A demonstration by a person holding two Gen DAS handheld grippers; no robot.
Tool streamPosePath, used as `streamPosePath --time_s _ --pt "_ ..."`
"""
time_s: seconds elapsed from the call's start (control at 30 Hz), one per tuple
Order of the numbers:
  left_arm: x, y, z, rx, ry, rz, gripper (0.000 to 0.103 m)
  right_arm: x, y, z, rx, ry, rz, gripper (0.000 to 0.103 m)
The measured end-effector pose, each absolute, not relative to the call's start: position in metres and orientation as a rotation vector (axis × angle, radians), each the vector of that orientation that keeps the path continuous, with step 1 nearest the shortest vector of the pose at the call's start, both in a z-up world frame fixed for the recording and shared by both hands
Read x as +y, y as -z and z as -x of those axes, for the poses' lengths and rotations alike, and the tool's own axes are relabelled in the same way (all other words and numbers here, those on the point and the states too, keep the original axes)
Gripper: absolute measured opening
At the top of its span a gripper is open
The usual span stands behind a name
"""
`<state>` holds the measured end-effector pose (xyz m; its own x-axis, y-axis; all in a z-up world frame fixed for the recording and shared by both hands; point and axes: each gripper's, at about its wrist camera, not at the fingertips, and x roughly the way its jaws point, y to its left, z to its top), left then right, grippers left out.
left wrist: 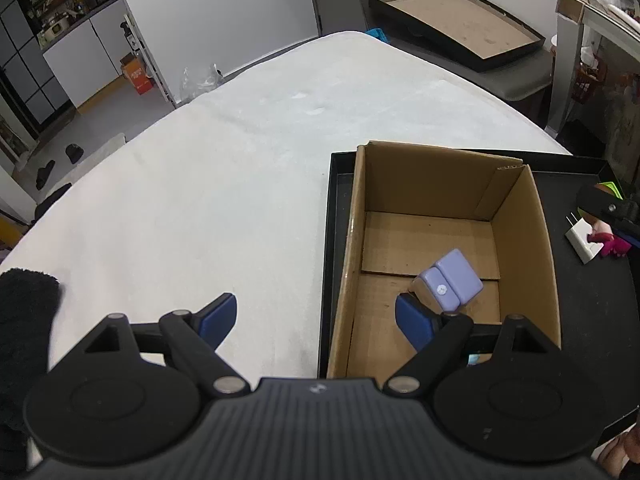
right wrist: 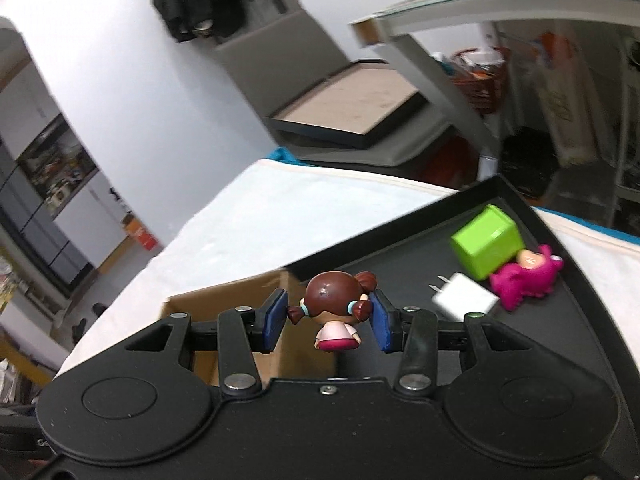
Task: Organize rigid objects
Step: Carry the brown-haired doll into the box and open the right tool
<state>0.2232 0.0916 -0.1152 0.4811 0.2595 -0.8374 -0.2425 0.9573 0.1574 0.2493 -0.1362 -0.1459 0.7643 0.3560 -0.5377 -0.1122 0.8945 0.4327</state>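
My right gripper (right wrist: 328,318) clamps a doll (right wrist: 334,312) (pigtails against the pads), charger (right wrist: 464,300) beyond; my left gripper (left wrist: 316,320) gapes empty beside the cardboard box (left wrist: 520,216).

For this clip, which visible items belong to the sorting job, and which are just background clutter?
Part of the job:
- doll figurine, held in the right hand-held gripper
- cardboard box
- purple case in the box
- green cube
- white charger
- pink plush toy
- black tray

Lying about:
- orange carton on the floor
- framed board
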Motion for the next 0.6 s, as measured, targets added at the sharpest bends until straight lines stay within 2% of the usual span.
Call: streamPosePath --time_s 0.43,0.53,0.6 --pt "0.108 0.132 -0.223 1.038 -0.204 0.091 0.080 -0.096 0.139 -0.245 0.615 -0.417 -0.332 0.044" --pt "0.110 0.138 -0.226 1.049 -0.180 0.117 0.069 -0.084 0.141 -0.246 0.628 -0.445 -0.305 0.044" --pt "0.112 0.143 -0.228 1.059 -0.163 0.138 0.055 -0.076 0.142 -0.246 0.635 -0.456 -0.279 0.044"
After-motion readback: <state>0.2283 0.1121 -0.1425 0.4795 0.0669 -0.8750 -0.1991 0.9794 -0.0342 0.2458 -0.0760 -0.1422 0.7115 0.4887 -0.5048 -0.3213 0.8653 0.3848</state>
